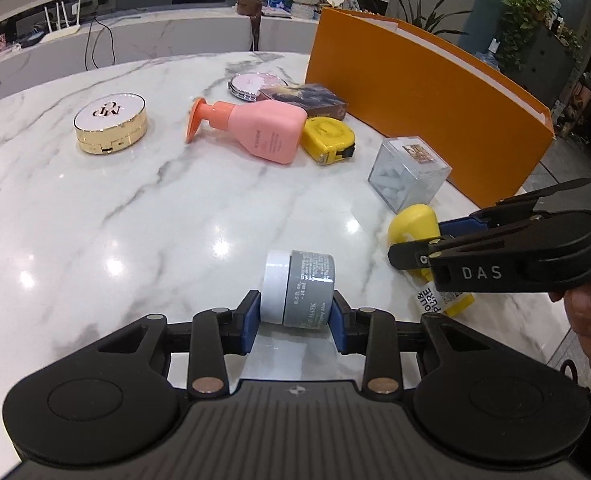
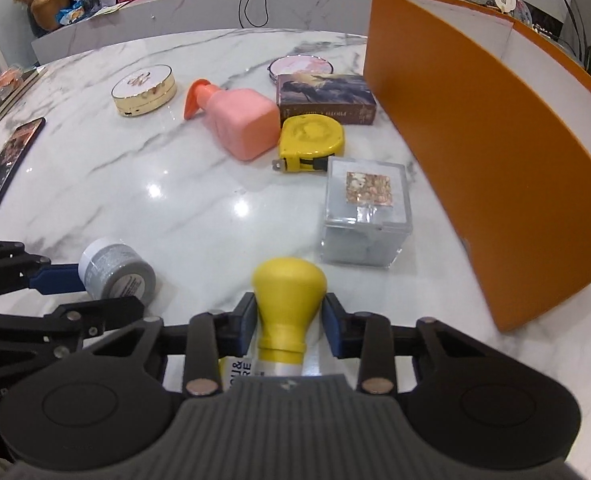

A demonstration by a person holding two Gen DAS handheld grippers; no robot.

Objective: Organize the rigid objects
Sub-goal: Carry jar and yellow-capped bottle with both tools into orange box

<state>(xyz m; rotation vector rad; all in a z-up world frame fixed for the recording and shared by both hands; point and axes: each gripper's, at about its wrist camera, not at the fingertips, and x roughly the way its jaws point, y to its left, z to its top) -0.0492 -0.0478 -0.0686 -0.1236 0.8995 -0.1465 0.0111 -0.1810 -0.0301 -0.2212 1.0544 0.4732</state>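
Two grippers are each clamped on an item above the marble table (image 1: pixel 95 220). The left gripper (image 1: pixel 295 316) grips a grey jar (image 1: pixel 305 288), its label partly reading "MASK". The right gripper (image 2: pixel 287 320), marked "DAS", pinches a yellow-capped bottle (image 2: pixel 287 300) lettered "PURE". An orange folder (image 2: pixel 475 140) walls off the right edge; bare marble lies leftward.

Office reception, marble counter (image 1: pixel 135 208), router (image 1: pixel 61 20), potted plants (image 1: pixel 535 20)
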